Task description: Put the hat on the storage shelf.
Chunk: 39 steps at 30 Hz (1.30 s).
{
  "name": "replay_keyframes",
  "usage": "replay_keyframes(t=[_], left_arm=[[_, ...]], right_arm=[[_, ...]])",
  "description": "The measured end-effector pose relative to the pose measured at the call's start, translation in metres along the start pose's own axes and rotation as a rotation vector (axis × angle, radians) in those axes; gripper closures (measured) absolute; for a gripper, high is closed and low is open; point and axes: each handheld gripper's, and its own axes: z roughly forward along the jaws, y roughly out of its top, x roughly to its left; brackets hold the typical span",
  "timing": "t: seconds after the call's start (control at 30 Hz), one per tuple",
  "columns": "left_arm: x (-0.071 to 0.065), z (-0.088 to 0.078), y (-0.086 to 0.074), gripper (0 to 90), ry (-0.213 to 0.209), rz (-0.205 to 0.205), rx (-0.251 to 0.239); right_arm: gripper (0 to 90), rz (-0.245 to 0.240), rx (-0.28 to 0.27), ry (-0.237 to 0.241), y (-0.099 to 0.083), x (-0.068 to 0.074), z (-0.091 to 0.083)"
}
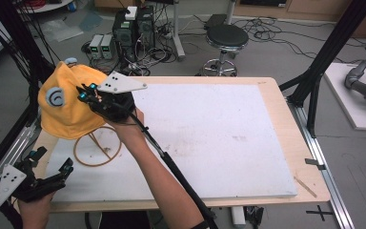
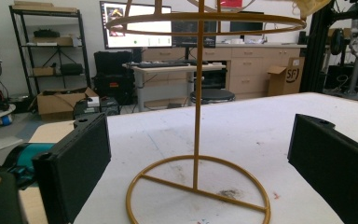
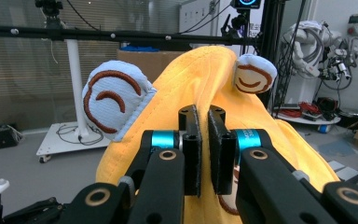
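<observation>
High view: my right gripper [image 1: 86,91] pinches the yellow hat [image 1: 66,102] above the wire hat stand [image 1: 97,147] — held there, I judge, to seat it on the upper ring.

Left gripper view: my left gripper [image 2: 200,163] has its jaws spread, nothing between the pads, flanking the stand's base as if ready to steady it.

Right gripper view: fabric clamped between nearly shut jaws, and embroidered ear patches [image 3: 113,103] face the camera here.
</observation>
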Motion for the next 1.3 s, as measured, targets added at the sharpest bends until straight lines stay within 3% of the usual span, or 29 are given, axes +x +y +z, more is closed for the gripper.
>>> replay_keyframes(t=[0.17, 0.2, 0.23, 0.37, 0.47, 0.53, 0.67, 0.83, 0.93, 1.03, 1.1, 1.13, 1.17, 1.23, 1.27, 1.3], left_arm=[[0.001, 0.000, 0.000, 6.2, 0.004, -0.004, -0.003], [0.001, 0.000, 0.000, 6.2, 0.005, -0.004, -0.003], [0.001, -0.001, 0.000, 6.2, 0.005, -0.003, -0.001], [0.002, -0.002, 0.000, 6.2, 0.007, -0.003, -0.002], [0.002, -0.002, 0.000, 6.2, 0.008, -0.007, -0.007], [0.003, -0.002, 0.000, 6.2, 0.003, -0.007, -0.006], [0.002, -0.002, -0.001, 6.2, -0.004, -0.006, -0.007], [0.002, -0.002, -0.001, 6.2, -0.003, -0.007, -0.007], [0.002, -0.003, -0.001, 6.2, -0.005, -0.004, -0.008], [0.002, -0.003, -0.002, 6.2, -0.006, -0.006, -0.011], [0.001, -0.002, -0.002, 6.2, -0.008, -0.003, -0.009], [0.001, -0.002, -0.002, 6.2, -0.008, -0.004, -0.009], [0.000, -0.002, -0.002, 6.2, -0.010, -0.001, -0.007], [-0.001, -0.002, -0.002, 6.2, -0.010, 0.005, -0.005], [-0.002, -0.001, -0.003, 6.2, -0.012, 0.006, -0.004], [-0.003, -0.001, -0.003, 6.2, -0.012, 0.006, -0.002]], right_arm=[[84.8, -0.037, 0.034, -0.001, -0.004, 0.004, 0.005], [78.7, -0.059, 0.047, -0.007, -0.006, 0.007, 0.007], [78.7, -0.059, 0.047, -0.007, -0.006, 0.007, 0.007], [39.5, -0.093, 0.057, -0.129, -0.008, 0.009, 0.008], [33.1, -0.103, 0.045, -0.158, -0.009, 0.007, 0.006], [24.0, -0.122, 0.023, -0.194, -0.010, 0.006, 0.002], [16.7, -0.165, 0.001, -0.230, -0.012, 0.005, -0.005], [13.1, -0.195, 0.015, -0.219, -0.015, 0.002, -0.016], [12.1, -0.230, 0.019, -0.224, -0.015, -0.004, -0.034], [11.8, -0.233, 0.000, -0.232, -0.012, -0.008, -0.048], [11.7, -0.242, -0.030, -0.257, -0.006, -0.016, -0.073], [11.7, -0.242, -0.030, -0.257, -0.006, -0.016, -0.073], [11.7, -0.249, -0.043, -0.285, -0.003, -0.021, -0.093], [11.7, -0.261, -0.048, -0.306, -0.001, -0.026, -0.115], [11.7, -0.261, -0.048, -0.306, -0.001, -0.026, -0.115], [11.7, -0.267, -0.056, -0.322, 0.000, -0.030, -0.127]])
